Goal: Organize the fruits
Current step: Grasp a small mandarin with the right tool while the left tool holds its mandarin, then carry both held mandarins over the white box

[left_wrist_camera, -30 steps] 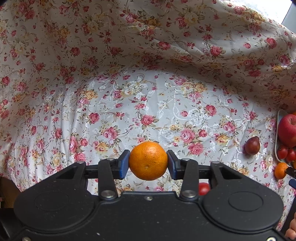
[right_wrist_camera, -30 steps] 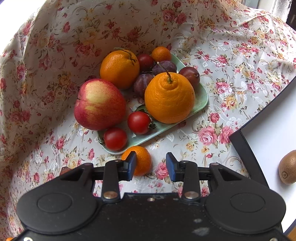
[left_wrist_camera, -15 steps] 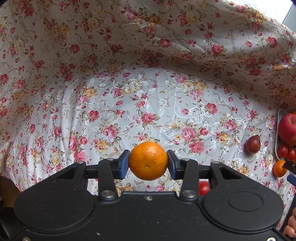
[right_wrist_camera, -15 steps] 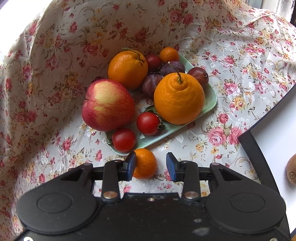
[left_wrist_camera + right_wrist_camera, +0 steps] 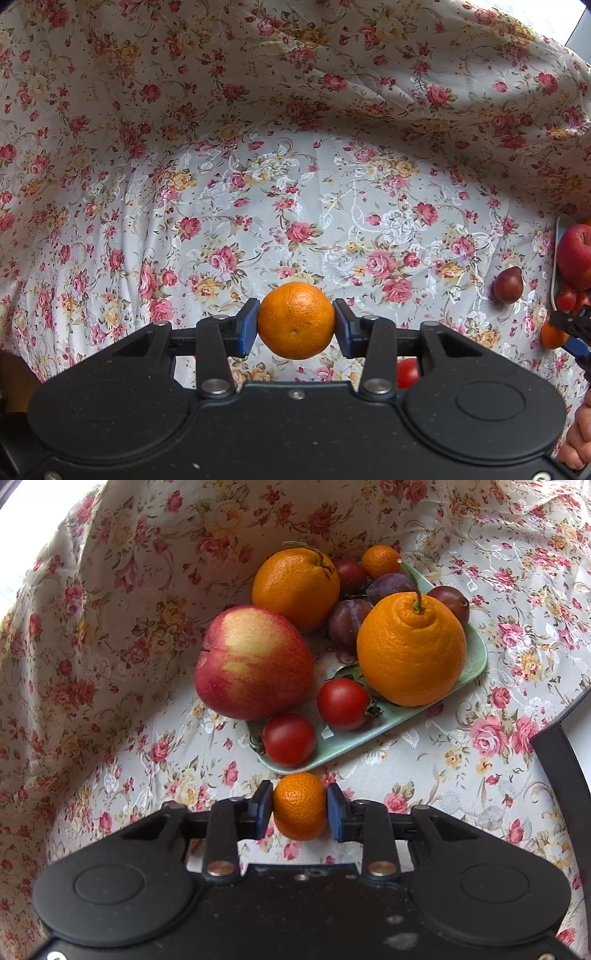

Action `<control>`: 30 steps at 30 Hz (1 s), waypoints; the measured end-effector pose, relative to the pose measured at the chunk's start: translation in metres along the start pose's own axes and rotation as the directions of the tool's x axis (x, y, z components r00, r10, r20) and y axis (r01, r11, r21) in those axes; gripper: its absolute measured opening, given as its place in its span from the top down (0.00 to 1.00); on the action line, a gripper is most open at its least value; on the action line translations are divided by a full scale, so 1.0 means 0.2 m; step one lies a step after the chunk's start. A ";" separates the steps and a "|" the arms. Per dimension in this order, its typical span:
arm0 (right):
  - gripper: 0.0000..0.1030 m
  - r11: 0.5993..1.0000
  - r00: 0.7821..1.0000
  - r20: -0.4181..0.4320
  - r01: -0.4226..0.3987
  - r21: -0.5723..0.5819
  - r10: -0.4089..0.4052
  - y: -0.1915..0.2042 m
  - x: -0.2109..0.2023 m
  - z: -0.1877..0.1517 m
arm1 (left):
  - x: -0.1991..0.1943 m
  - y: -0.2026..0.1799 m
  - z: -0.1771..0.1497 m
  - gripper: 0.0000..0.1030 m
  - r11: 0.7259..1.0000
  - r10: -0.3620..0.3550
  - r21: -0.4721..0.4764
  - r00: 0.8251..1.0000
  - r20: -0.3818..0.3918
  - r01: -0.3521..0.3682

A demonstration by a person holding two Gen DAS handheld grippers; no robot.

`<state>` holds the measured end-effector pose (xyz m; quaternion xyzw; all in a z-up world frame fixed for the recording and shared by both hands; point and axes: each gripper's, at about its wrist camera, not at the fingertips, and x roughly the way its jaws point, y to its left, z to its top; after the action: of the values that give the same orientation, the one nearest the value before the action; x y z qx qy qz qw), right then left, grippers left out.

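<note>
Your left gripper [image 5: 296, 322] is clamped on a mandarin [image 5: 296, 320], held off the floral cloth [image 5: 295, 206] w/ both pads on its sides. That grip looks solid.

Your right gripper [image 5: 300, 806] is the risk. Its jaws are closing on a small tangerine [image 5: 300, 805] that sits between them, on the cloth just short of the green plate [image 5: 476, 657]. The pads look to be at its sides, but I can't tell if they're biting yet.

What could go wrong:
- The fruit is round and the pads sit near its top half. Lift too soon and it may squirt out and roll.
- The plate rim is right ahead of the jaws. Push fwd and you'd nudge it; the tomato [image 5: 289, 739] at the rim looks ready to roll off.
- The plate is crowded: apple [image 5: 254, 661], big orange [image 5: 410, 649], plums. Drop another fruit in carelessly and it prob. bumps something off.
- Squeeze too hard and soft peel may split.
</note>
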<state>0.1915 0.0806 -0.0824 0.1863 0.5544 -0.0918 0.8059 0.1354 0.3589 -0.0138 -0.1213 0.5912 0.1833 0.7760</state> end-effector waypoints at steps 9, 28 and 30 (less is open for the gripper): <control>0.70 0.999 0.999 -0.039 0.031 -0.029 -0.032 0.07 -0.04 -0.06 | 0.00 0.00 0.00 0.51 1.000 0.002 0.001 1.000 -0.002 -0.002; 0.70 0.995 0.991 -0.105 -0.090 -0.032 0.086 0.18 -0.45 -0.22 | -0.04 -0.09 -0.01 0.51 0.999 0.000 0.038 1.000 0.011 0.000; 0.70 0.994 0.987 -0.122 -0.105 -0.010 0.103 0.16 -0.48 -0.23 | -0.05 -0.11 -0.02 0.51 0.999 -0.001 0.045 1.000 0.015 0.000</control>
<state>0.1279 0.1222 -0.0025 0.2134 0.5926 -0.0335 0.7760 0.1398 0.3358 -0.0054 -0.1023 0.5892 0.1707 0.7831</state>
